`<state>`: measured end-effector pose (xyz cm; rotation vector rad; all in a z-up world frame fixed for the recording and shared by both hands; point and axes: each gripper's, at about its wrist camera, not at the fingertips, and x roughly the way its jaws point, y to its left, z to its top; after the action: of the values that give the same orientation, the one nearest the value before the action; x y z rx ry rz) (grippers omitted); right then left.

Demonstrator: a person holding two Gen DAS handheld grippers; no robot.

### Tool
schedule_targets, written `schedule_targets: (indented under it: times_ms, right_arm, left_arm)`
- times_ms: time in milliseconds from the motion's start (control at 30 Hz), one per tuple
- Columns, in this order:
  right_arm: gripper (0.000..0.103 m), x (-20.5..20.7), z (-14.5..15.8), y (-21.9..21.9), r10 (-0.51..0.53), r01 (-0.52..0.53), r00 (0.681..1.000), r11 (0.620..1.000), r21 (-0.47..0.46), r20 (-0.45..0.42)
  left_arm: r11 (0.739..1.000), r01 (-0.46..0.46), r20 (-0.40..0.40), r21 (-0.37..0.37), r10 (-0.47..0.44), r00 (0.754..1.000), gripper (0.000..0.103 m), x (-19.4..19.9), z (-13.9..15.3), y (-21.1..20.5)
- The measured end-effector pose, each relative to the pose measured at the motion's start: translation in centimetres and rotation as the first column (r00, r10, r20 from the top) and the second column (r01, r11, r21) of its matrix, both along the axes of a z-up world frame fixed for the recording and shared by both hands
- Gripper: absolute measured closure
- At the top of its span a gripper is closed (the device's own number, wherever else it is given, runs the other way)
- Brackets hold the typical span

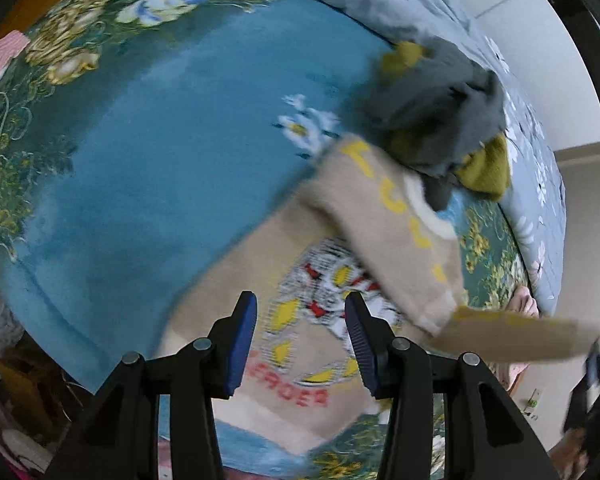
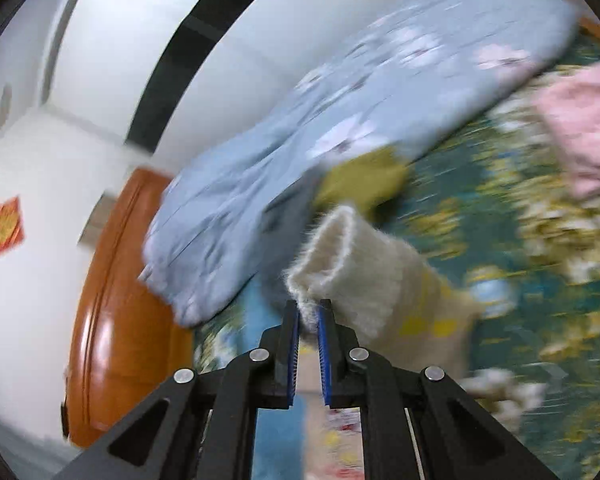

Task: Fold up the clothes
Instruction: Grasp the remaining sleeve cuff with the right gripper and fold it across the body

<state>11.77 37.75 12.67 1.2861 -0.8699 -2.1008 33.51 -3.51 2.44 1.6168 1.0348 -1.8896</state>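
A beige sweater [image 1: 308,344] with a printed badge and red letters lies on the blue flowered bedspread [image 1: 160,160]. One sleeve with yellow letters [image 1: 396,216] is folded across its chest. My left gripper [image 1: 300,340] hangs open just above the print, with nothing pinched between its fingers. The other sleeve [image 1: 520,336] is stretched out to the right, where my blurred right gripper [image 1: 592,364] holds its end. In the right wrist view my right gripper [image 2: 308,316] is shut on the rim of that sleeve's white ribbed cuff [image 2: 348,264], lifted off the bed.
A heap of grey and mustard clothes [image 1: 440,120] lies beyond the sweater, beside a pale blue flowered quilt [image 2: 300,140]. A pink garment [image 2: 580,128] sits at the far end. An orange wooden bed end [image 2: 120,300] and a white wall bound the bed.
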Motion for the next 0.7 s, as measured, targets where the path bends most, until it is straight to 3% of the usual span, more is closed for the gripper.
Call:
schedule_targets:
  times_ms: [167, 333, 533, 700]
  right_arm:
    - [0.094, 0.1, -2.8, -13.5, 0.106, -0.108, 0.991, 0.994, 0.028, 0.084]
    - [0.094, -0.1, -9.9, -24.6, 0.186, -0.215, 0.96, 0.969, 0.123, 0.211]
    - [0.094, -0.8, -19.5, -31.7, 0.196, -0.305, 0.91, 0.913, 0.271, 0.365]
    - [0.094, -0.1, -25.0, -34.0, 0.171, -0.346, 0.88, 0.871, 0.35, 0.444]
  left_arm:
    - [0.999, -0.026, 0.004, 0.039, 0.026, 1.0, 0.056, 2.7, -0.7, -4.8]
    - [0.998, -0.03, 0.003, 0.056, 0.03, 1.0, 0.056, 4.4, -1.1, -8.4]
    - [0.997, -0.027, 0.039, 0.073, 0.024, 0.999, 0.056, 6.5, -2.8, -10.7]
    - [0.994, -0.069, 0.089, 0.089, 0.061, 0.994, 0.056, 8.6, -4.7, -12.1]
